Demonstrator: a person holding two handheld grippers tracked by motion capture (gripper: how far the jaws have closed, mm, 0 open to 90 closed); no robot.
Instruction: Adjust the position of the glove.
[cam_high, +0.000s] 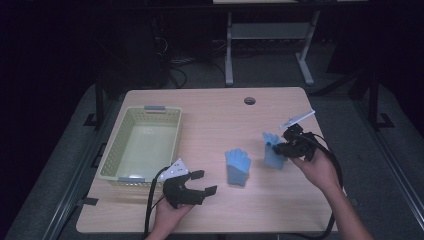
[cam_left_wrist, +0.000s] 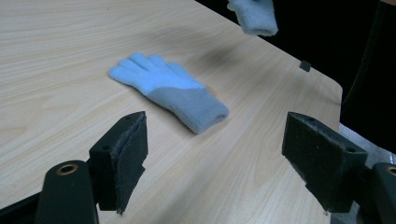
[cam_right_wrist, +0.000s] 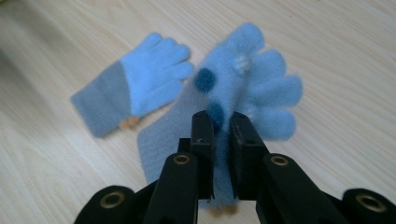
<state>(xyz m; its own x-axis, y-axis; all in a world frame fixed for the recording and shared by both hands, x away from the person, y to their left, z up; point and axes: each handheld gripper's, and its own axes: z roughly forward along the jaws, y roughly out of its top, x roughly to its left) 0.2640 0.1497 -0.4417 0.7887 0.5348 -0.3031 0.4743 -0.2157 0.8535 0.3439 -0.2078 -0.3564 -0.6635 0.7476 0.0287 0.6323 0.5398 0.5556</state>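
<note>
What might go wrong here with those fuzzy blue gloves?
The right tool pinches only a narrow fold of the dotted fuzzy blue knit glove, which hangs above the wooden table, so it may slip out. The open left tool faces the plain blue glove with the grey cuff; lying flat, that glove could slide rather than lift.

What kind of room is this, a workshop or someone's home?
Probably a lab or test room, not a home: a bare wooden table lit in a dark room, cables on the floor behind it, and a person working two cabled hand-held tools, left tool and right tool.
</note>
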